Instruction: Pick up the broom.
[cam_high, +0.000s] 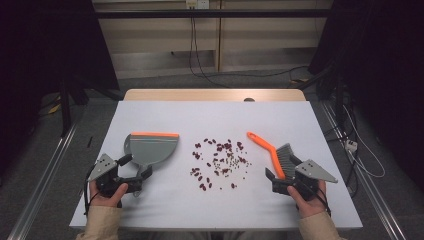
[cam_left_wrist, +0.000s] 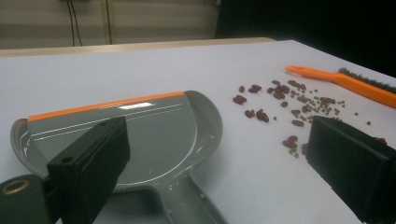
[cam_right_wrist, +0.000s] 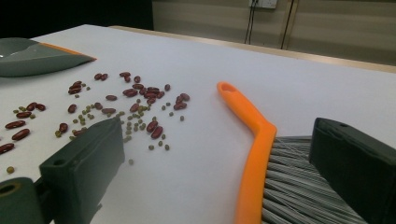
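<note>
Left gripper (cam_high: 134, 176) wide open astride dustpan (cam_high: 152, 148) handle, right gripper (cam_high: 284, 176) agape around brush (cam_high: 276, 156), neither gripping.

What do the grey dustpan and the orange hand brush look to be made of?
Grey dustpan with orange lip: probably moulded plastic, glossy, since it reflects light. Orange-handled brush: smooth plastic handle by its look, with grey bristles that seem stiff and synthetic.

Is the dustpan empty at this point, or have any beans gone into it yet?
Empty. The dustpan shows a bare grey tray in the left gripper view, and the beans all lie scattered on the table beside it.
</note>
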